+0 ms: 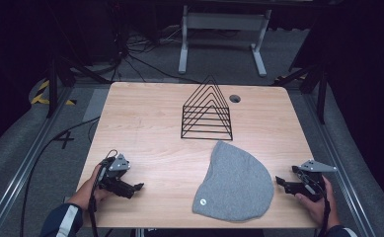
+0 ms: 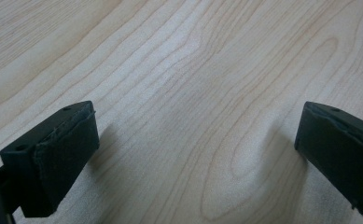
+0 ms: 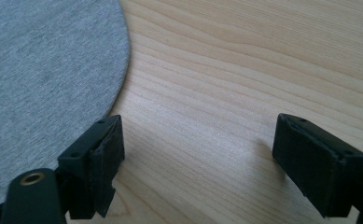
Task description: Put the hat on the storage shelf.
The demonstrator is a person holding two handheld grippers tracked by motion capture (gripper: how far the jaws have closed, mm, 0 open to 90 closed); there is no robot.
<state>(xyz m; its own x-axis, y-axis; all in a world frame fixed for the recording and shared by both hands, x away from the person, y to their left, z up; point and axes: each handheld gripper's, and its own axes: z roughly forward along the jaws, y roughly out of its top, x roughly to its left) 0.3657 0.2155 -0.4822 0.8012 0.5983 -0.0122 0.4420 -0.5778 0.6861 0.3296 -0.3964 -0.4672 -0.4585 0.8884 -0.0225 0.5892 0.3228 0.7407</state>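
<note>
On the wooden table, front centre-right, a grey beanie lies flat, just in front of a black wire rack. Left gripper low at front-left, jaws spread w/ nothing btwn. Right gripper just beside beanie's right edge, jaws spread, empty.

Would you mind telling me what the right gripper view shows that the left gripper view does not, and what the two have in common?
The right gripper view alone has the curved edge of the grey beanie, lying flat on the table just beside the right gripper; one jaw sits close to the fabric's rim. The left gripper view alone has the left gripper over bare wood grain with no object near it. Both share the light wooden table and a pair of black jaws spread wide apart with nothing between them.
</note>
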